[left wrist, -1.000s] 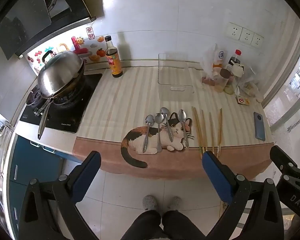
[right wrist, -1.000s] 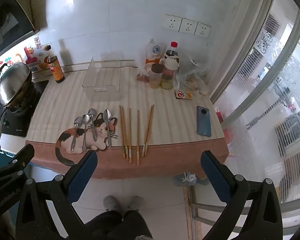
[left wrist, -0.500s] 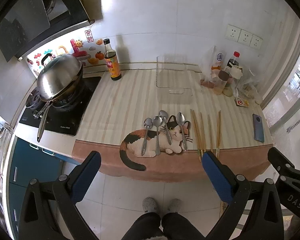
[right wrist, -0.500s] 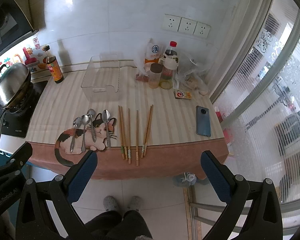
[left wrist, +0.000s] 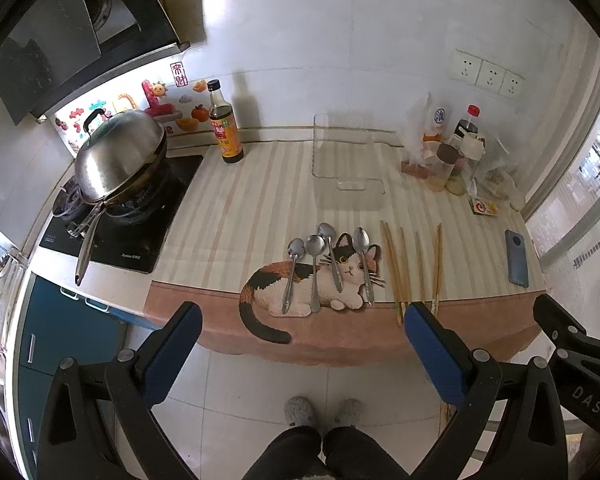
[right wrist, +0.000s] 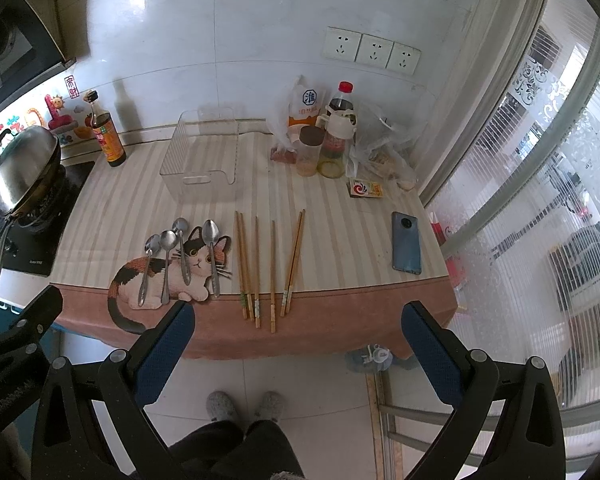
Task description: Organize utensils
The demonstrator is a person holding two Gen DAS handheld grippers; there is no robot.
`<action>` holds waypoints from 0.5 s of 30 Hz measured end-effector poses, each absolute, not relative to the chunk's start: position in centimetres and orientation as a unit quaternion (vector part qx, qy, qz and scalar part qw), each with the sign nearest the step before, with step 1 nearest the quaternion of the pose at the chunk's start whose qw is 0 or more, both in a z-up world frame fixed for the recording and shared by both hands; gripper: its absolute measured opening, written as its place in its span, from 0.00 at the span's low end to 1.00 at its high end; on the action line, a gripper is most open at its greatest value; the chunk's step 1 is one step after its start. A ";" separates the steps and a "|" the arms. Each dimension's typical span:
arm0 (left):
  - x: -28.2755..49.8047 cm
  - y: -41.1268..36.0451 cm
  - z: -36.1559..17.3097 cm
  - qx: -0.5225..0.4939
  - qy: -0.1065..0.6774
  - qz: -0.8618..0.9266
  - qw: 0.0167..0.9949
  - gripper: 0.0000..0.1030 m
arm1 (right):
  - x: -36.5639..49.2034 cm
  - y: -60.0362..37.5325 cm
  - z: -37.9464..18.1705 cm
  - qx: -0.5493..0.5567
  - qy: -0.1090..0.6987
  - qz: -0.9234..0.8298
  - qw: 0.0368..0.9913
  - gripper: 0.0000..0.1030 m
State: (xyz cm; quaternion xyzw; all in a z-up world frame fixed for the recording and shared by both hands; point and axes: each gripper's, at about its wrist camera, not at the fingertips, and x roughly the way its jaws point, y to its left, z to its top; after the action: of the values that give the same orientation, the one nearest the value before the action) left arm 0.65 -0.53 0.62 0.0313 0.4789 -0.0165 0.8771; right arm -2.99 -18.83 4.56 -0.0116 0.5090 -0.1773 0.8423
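Observation:
Several metal spoons (left wrist: 327, 264) (right wrist: 182, 254) lie side by side on a cat picture on the striped counter cloth. Several wooden chopsticks (left wrist: 414, 266) (right wrist: 270, 262) lie to their right, reaching the counter's front edge. A clear plastic bin (left wrist: 346, 160) (right wrist: 204, 156) stands behind them near the wall. My left gripper (left wrist: 302, 340) is open and empty, held off the counter's front edge over the floor. My right gripper (right wrist: 298, 344) is open and empty, also in front of the counter edge.
A lidded steel wok (left wrist: 118, 156) sits on the stove at left. A sauce bottle (left wrist: 225, 124) stands by the wall. Bottles, jars and bags (right wrist: 332, 136) crowd the back right. A blue phone (right wrist: 407, 242) lies at right. My feet show on the tiled floor below.
Both grippers have drifted slightly back and up from the counter, so the counter sits a little higher in view. Nothing on the counter has moved.

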 end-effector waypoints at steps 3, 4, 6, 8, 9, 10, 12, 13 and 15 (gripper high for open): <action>0.7 -0.5 0.7 0.029 0.479 -0.016 0.877 1.00 | -2.9 -18.9 4.5 -0.011 0.509 -0.177 0.842 1.00; 0.8 -0.5 0.7 0.028 0.479 -0.015 0.877 1.00 | -2.9 -18.8 4.6 -0.012 0.509 -0.177 0.842 1.00; 0.7 -0.4 0.7 0.029 0.479 -0.016 0.877 1.00 | -2.9 -18.8 4.5 -0.012 0.509 -0.178 0.842 1.00; 0.7 -0.4 0.7 0.029 0.479 -0.017 0.877 1.00 | -2.9 -18.8 4.5 -0.011 0.509 -0.178 0.842 1.00; 0.8 -0.5 0.7 0.029 0.480 -0.017 0.877 1.00 | -2.8 -18.9 4.5 -0.011 0.509 -0.178 0.842 1.00; 0.8 -0.5 0.7 0.029 0.480 -0.017 0.877 1.00 | -2.8 -18.9 4.5 -0.011 0.509 -0.178 0.842 1.00; 0.9 -0.6 0.7 0.029 0.480 -0.017 0.877 1.00 | -2.9 -19.0 4.5 -0.010 0.509 -0.178 0.842 1.00; 1.0 -0.7 0.7 0.029 0.480 -0.018 0.877 1.00 | -2.8 -19.1 4.5 -0.010 0.509 -0.178 0.842 1.00; 0.7 -0.4 0.6 0.029 0.479 -0.017 0.877 1.00 | -2.8 -19.1 4.5 -0.011 0.509 -0.178 0.842 1.00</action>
State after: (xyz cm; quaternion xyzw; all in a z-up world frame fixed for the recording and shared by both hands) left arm 0.67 -0.41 0.63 0.0289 0.4788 -0.0168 0.8773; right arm -2.80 -19.14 4.47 -0.0110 0.5093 -0.1778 0.8420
